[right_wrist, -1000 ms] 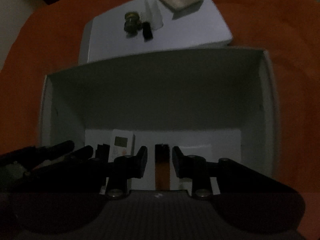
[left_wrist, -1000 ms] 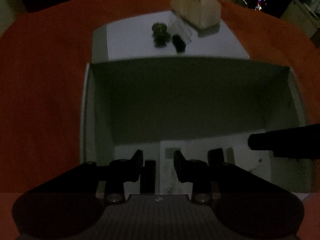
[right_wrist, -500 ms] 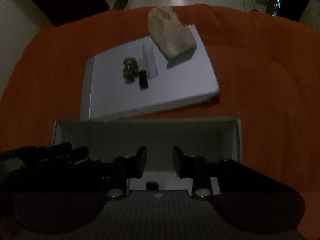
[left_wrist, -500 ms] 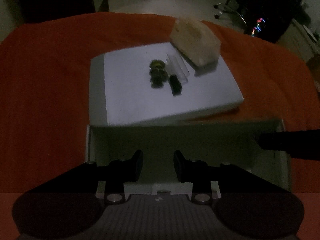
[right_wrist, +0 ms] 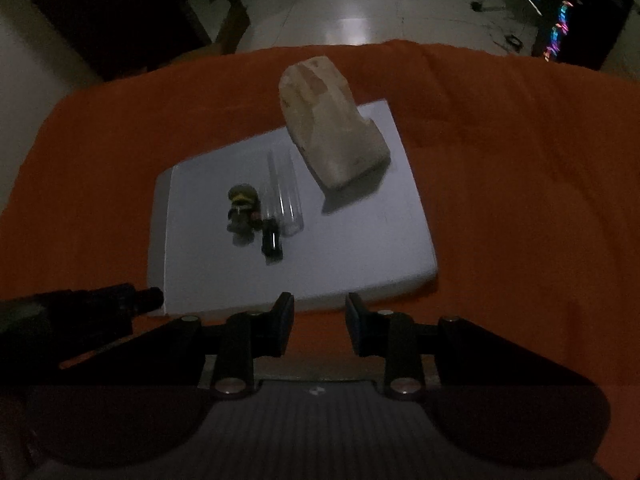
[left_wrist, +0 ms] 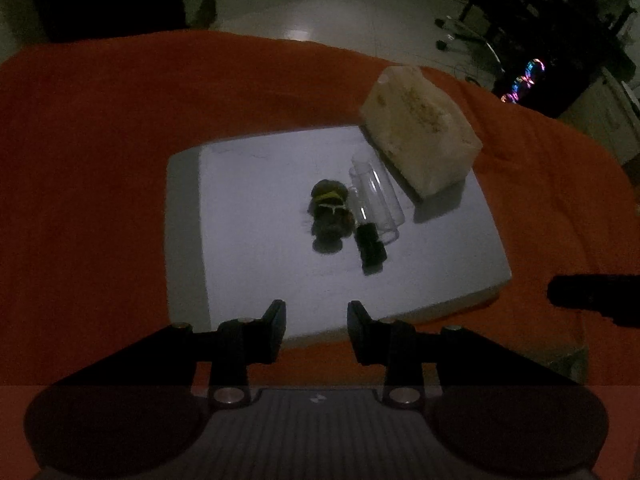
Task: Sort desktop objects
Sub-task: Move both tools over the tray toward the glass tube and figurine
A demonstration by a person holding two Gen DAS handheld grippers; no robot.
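Note:
A white flat lid (left_wrist: 256, 240) (right_wrist: 360, 248) lies on the orange cloth. On it are a small dark figurine (left_wrist: 330, 210) (right_wrist: 241, 214), a clear tube with a black cap (left_wrist: 374, 208) (right_wrist: 282, 204) and a beige tissue pack (left_wrist: 420, 140) (right_wrist: 332, 132). My left gripper (left_wrist: 316, 320) is open and empty above the lid's near edge. My right gripper (right_wrist: 319, 316) is open and empty just before the lid's near edge. Each gripper's tip shows in the other's view: the right gripper's at the right edge of the left wrist view (left_wrist: 592, 296), the left gripper's at the left edge of the right wrist view (right_wrist: 100, 304).
The orange cloth (left_wrist: 88, 184) (right_wrist: 520, 184) covers the table all around the lid. A corner of the white box (left_wrist: 576, 352) shows low at the right in the left wrist view. Dark floor, chair legs and coloured lights lie beyond the table.
Both grippers have risen and pulled back out of the white box, which has dropped below the views. The lid and its objects now sit mid-frame. Both stay open.

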